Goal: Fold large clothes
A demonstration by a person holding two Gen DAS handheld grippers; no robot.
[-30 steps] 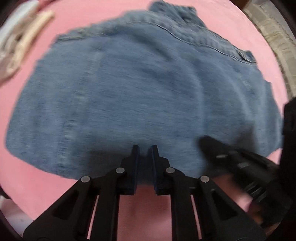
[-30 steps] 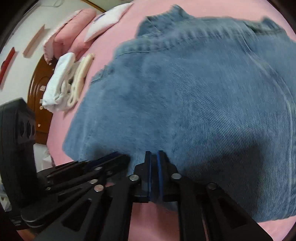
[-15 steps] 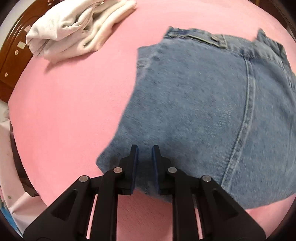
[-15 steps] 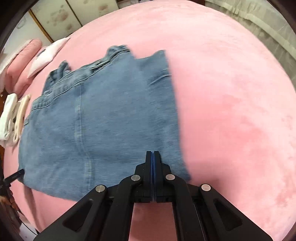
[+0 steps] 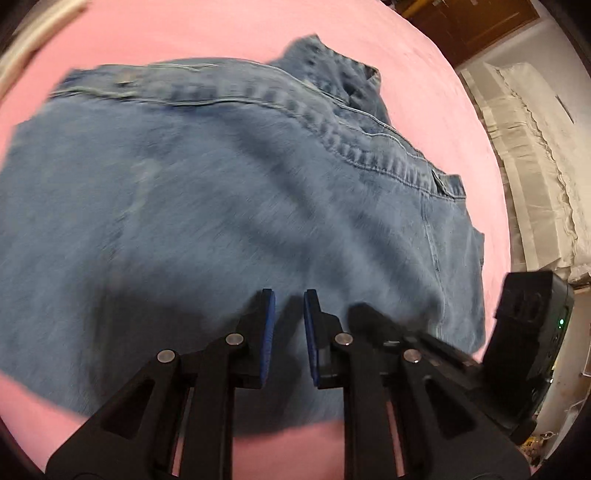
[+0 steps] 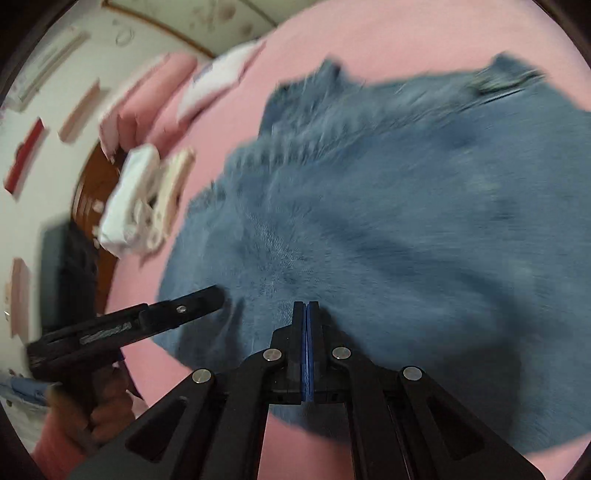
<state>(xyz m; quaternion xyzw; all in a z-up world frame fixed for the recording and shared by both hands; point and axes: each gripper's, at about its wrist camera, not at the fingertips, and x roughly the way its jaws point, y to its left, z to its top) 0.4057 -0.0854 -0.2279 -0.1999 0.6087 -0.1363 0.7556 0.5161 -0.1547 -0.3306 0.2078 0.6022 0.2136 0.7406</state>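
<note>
A folded pair of blue jeans (image 5: 229,206) lies on the pink bed (image 5: 229,33), waistband at the far side. My left gripper (image 5: 289,301) hovers over the near edge of the jeans, jaws a little apart, nothing between them. My right gripper (image 6: 306,306) is shut, its tips over the near edge of the jeans (image 6: 388,206); I cannot tell whether cloth is pinched. Each gripper shows in the other's view: the right one in the left wrist view (image 5: 373,314), the left one in the right wrist view (image 6: 207,295). Both views are blurred.
A pile of white clothes (image 6: 144,199) lies on the bed left of the jeans. Pink and white pillows (image 6: 166,88) are at the far left. A wooden headboard (image 6: 88,192) and a wall are beyond. Light bedding (image 5: 535,147) is at the right.
Both grippers have swung back together over the near edge of the jeans after being apart half a second ago. The left jaws stay slightly open, the right jaws stay shut.
</note>
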